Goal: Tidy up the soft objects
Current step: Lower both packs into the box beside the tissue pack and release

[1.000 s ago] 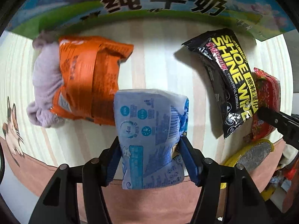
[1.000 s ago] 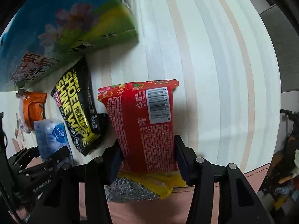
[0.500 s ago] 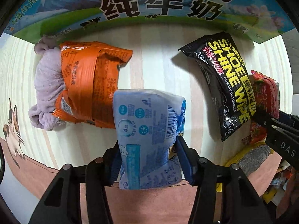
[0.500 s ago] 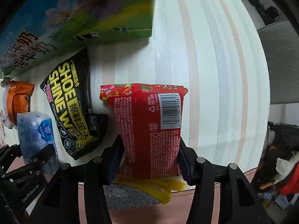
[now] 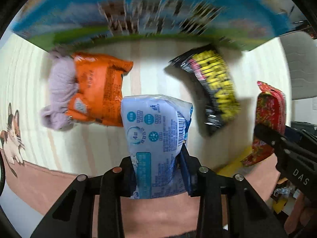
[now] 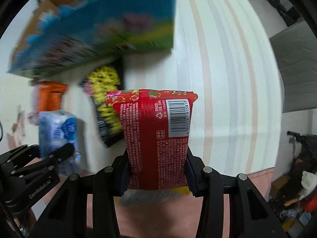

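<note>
— Our left hand-held gripper (image 5: pixel 158 170) is clenched on the pale blue tissue pack (image 5: pixel 156 138), squeezing its lower half, the pack standing up between the fingers over the striped counter (image 5: pixel 95 138).

— And our right hand-held gripper (image 6: pixel 157 170) is grasping the red packet (image 6: pixel 156 138) the same way, barcode side toward the camera, top seam away from us.

— From the left wrist we see that red packet at the far right, pinched in the other gripper, with a strip of yellow just under it.

— Under our right gripper there is a yellow and grey thing, too blurred to name.

— On the counter beyond the blue pack lies the orange packet (image 5: pixel 99 91), resting partly on a lilac cloth (image 5: pixel 59 91). The blue pack's left edge overlaps the orange one in our view; whether they touch we cannot tell.

— The black and yellow wipes pouch (image 5: pixel 214 87) lies between the two held packs, apart from both. Behind everything stands the big blue and green carton (image 5: pixel 158 15), blurred.
</note>
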A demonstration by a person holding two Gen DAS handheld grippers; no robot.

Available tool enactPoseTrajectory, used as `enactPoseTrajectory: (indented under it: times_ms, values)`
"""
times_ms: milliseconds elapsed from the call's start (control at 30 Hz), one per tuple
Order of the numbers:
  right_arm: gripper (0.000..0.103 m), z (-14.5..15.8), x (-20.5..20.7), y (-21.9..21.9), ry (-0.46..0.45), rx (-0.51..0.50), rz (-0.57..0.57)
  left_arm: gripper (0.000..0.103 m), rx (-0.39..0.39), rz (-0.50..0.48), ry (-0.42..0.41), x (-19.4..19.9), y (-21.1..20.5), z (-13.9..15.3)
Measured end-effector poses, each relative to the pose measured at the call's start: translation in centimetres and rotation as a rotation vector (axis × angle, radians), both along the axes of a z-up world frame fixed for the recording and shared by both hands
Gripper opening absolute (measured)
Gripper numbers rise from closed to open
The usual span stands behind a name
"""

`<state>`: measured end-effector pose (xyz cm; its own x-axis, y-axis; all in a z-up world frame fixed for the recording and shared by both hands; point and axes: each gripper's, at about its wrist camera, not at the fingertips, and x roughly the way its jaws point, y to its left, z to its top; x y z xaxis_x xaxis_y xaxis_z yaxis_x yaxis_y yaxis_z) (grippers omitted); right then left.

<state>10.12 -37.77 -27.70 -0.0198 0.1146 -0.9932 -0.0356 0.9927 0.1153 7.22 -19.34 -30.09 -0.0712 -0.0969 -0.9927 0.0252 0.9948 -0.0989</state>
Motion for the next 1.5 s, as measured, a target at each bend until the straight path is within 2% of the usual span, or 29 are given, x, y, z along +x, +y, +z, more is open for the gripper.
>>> enactPoseTrajectory:
  times_ms: [133,267,367,433,500,667,900,1100,1433,1500]
  values:
    - [0.048,6.4,-0.6,0.1,-0.080,0.071,0.028,0.033,-0.075,0.005,-0.080,-0.6,0.2,6.2]
    - [0.048,12.7,1.4,0.6,-0.168,0.144,0.030,0.033,-0.123,-0.006,-0.168,1.5,0.6,12.2]
    - [0.048,16.1,4.8,1.4,-0.220,0.180,0.036,0.033,-0.140,-0.017,-0.216,4.6,0.9,15.7]
    - [0.048,17.6,7.1,2.2,-0.256,0.169,0.047,0.033,-0.106,-0.021,-0.260,7.8,1.5,17.4]
    - [0.048,18.1,9.8,3.2,-0.263,0.161,0.051,0.033,-0.084,-0.013,-0.273,10.8,2.4,17.8]
    - [0.048,14.9,15.3,5.2,-0.193,0.112,0.046,0.033,-0.062,0.028,-0.228,18.8,4.8,15.7]
    - [0.048,7.1,19.5,5.8,-0.033,0.051,0.030,0.033,-0.021,0.031,-0.111,26.0,5.3,9.1]
    - [0.048,2.0,21.1,5.9,0.042,0.032,0.012,0.033,0.019,0.067,-0.028,29.6,6.1,4.2]
    - [0.048,-1.9,22.1,6.7,0.114,-0.004,0.032,0.034,0.035,0.060,0.048,32.2,5.7,0.3]
    - [0.048,-2.3,22.3,6.9,0.122,-0.018,0.038,0.037,0.048,0.041,0.060,32.5,5.5,-0.4]
